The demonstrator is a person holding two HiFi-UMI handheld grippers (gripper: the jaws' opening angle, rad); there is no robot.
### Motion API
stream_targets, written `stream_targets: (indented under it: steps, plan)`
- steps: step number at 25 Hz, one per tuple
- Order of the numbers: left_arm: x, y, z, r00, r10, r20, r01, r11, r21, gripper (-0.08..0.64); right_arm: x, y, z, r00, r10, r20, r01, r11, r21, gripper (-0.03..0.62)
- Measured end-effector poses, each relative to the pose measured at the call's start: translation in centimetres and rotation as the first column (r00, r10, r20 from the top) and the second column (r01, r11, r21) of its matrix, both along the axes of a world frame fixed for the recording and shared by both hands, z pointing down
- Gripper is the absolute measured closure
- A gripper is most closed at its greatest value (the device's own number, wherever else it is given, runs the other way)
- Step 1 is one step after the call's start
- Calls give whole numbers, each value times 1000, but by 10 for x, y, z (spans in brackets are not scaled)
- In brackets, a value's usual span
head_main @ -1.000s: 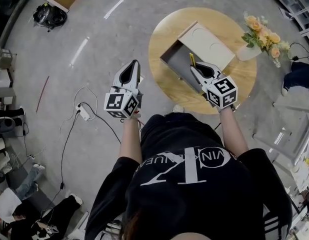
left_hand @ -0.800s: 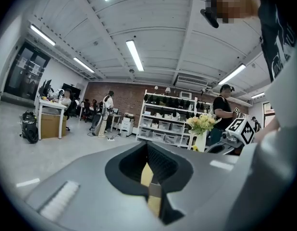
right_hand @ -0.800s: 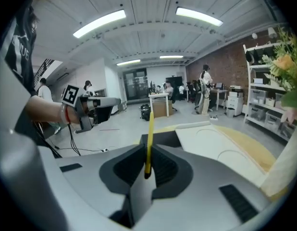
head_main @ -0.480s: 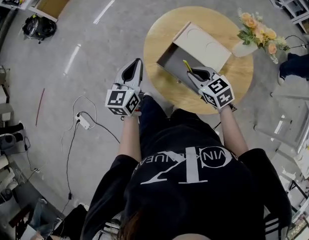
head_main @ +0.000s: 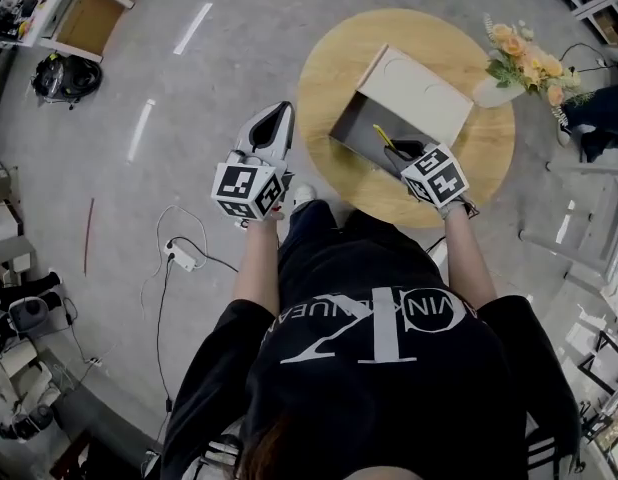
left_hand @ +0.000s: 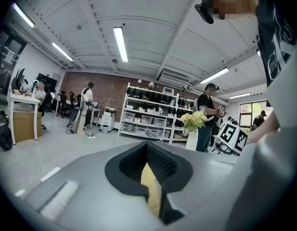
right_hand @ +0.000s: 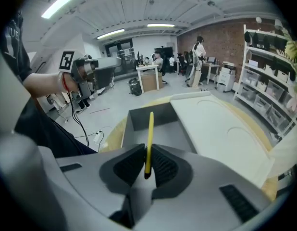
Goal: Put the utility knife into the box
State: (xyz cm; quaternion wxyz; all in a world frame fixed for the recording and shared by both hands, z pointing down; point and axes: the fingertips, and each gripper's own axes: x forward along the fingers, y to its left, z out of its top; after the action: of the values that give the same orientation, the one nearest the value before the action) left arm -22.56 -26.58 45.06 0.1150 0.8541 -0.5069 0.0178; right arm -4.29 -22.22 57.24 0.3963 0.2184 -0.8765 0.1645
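Right gripper view: outstretched right gripper (right_hand: 146, 163) is pinching a slim yellow utility knife (right_hand: 149, 131) over the open grey box (right_hand: 138, 118); left gripper (left_hand: 151, 163) is hovering, jaws seemingly together.

The slim yellow utility knife (right_hand: 149, 137) stands edge-on over the open grey box (right_hand: 171, 132), tip pointing inward.
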Motion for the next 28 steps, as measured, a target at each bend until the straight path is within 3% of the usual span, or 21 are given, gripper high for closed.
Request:
stream_targets:
  steps: [12, 28]
  plan:
    - [6, -27, 4, 995, 105, -3, -105, 994, -11, 549, -10, -9, 30, 996, 61, -73, -67, 993, -92, 541]
    - [14, -38, 20, 989, 149, -12, -149, 988, -35, 549, -36, -18, 49, 990, 91, -104, -107, 980, -165, 541]
